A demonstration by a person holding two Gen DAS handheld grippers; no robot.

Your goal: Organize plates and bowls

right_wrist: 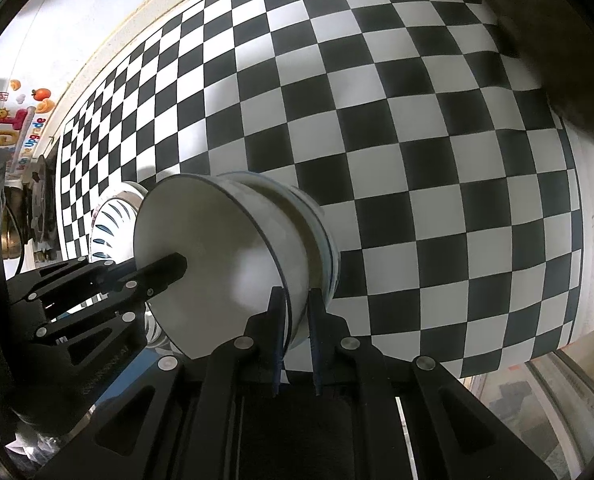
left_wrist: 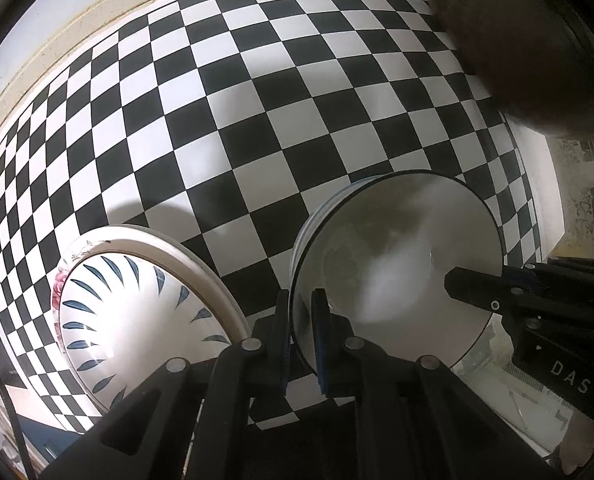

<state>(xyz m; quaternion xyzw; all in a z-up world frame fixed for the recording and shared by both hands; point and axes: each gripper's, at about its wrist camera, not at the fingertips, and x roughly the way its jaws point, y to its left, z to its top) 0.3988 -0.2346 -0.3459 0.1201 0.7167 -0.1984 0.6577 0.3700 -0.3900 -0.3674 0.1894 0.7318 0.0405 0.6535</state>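
A white bowl (left_wrist: 397, 264) with a thin dark rim is held from both sides above the checkered tablecloth (left_wrist: 257, 92). My left gripper (left_wrist: 300, 320) is shut on its rim at one side. My right gripper (right_wrist: 297, 320) is shut on the rim at the opposite side; it also shows in the left wrist view (left_wrist: 473, 284). The bowl (right_wrist: 225, 256) appears nested in another bowl (right_wrist: 321, 240) with blue lines. A plate with blue leaf marks (left_wrist: 137, 312) rests on a floral-edged plate (left_wrist: 201, 264) to the left, also in the right wrist view (right_wrist: 111, 220).
The checkered cloth (right_wrist: 417, 140) covers the table up to a cream edge (left_wrist: 77, 28). A dark brown object (left_wrist: 517, 40) sits at the far right. A colourful printed package (right_wrist: 13, 120) and metal items (right_wrist: 37, 208) lie at the left.
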